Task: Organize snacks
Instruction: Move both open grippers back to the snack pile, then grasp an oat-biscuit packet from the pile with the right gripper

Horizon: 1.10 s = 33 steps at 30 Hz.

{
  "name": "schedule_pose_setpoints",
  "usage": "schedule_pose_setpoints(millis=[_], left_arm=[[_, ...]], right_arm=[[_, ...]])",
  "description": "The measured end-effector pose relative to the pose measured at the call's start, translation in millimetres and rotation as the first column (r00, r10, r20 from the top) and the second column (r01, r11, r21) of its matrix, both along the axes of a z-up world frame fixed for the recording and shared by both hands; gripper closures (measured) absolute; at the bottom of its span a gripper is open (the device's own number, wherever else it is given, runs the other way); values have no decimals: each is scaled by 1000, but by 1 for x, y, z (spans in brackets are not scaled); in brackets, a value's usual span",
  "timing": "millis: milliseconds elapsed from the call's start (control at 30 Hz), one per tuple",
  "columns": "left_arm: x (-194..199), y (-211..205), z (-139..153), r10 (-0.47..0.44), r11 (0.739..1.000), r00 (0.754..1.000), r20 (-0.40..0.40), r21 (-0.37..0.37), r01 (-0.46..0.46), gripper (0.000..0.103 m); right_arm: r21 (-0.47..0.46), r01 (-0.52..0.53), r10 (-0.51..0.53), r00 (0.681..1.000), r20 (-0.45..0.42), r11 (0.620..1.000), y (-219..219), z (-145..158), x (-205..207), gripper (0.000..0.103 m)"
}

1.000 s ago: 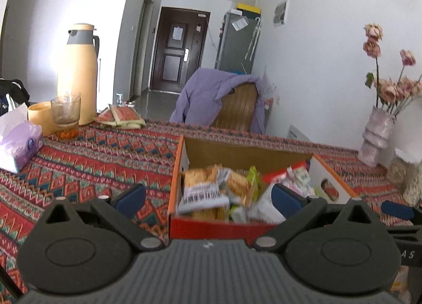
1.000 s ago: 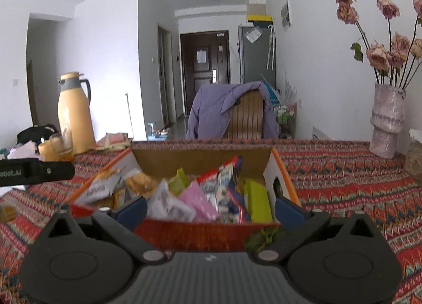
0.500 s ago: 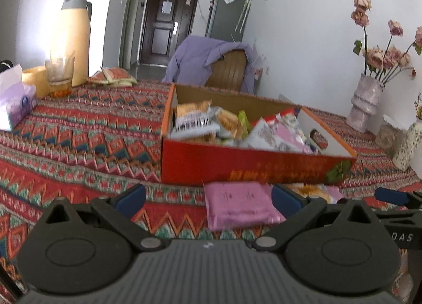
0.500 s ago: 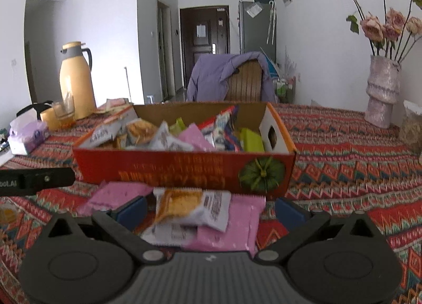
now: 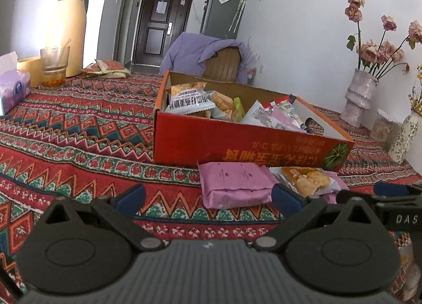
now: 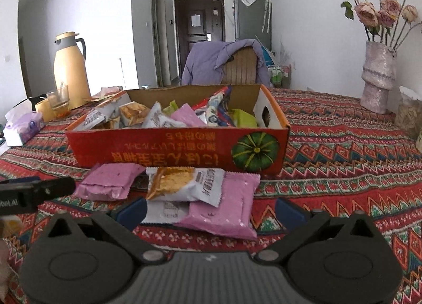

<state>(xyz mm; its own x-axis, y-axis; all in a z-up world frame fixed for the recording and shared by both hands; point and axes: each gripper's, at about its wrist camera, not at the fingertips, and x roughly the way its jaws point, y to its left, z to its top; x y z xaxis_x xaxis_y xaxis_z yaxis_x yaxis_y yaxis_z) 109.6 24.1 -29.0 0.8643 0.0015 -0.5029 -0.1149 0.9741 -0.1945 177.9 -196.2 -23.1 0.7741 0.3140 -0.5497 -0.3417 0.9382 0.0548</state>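
A red cardboard box (image 5: 237,143) (image 6: 168,148) full of snack packets stands on the patterned tablecloth. In front of it lie loose packets: a pink one (image 5: 232,182) (image 6: 110,181), a white packet picturing a golden pastry (image 6: 184,184) (image 5: 308,178), and a second pink packet (image 6: 226,206) under it. My left gripper (image 5: 208,196) is open, just short of the left pink packet. My right gripper (image 6: 211,209) is open, its fingers either side of the near edge of the stacked packets. Neither holds anything.
A yellow thermos (image 5: 70,27), a glass (image 5: 54,65) and a tissue pack (image 5: 12,90) stand at the far left. Vases of dried roses (image 6: 377,80) (image 5: 358,98) stand at the right. A chair draped with a purple jacket (image 6: 224,64) is behind the table.
Both grippers have pulled back from the box and tipped down; the loose packets in front of it have come into view. Both stay open.
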Motion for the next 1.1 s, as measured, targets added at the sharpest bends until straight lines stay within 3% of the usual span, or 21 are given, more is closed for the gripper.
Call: schedule_pose_setpoints(millis=[300, 533, 600, 733, 900, 1100], left_arm=[[1, 7, -4, 5, 999, 1000, -11, -44, -6, 0], [1, 8, -5, 5, 999, 1000, -10, -53, -5, 0], [1, 8, -5, 2, 999, 1000, -12, -54, -3, 0], [1, 7, -5, -5, 999, 1000, -12, -51, 4, 0], [1, 6, -6, -5, 999, 1000, -15, -49, 5, 0], [2, 5, -6, -8, 999, 1000, -23, -41, 7, 0]], right_arm=[[-46, -49, 49, 999, 1, 998, 31, 2, 30, 1], [-99, -65, 64, 998, -17, 993, 50, -13, 49, 25], [-93, -77, 76, 997, -11, 993, 50, -16, 47, 26], [-105, -105, 106, 994, 8, 989, 52, -18, 40, 38], [-75, -122, 124, 992, 22, 990, 47, -16, 34, 44], [26, -76, 73, 991, 114, 997, 24, -6, 21, 45]])
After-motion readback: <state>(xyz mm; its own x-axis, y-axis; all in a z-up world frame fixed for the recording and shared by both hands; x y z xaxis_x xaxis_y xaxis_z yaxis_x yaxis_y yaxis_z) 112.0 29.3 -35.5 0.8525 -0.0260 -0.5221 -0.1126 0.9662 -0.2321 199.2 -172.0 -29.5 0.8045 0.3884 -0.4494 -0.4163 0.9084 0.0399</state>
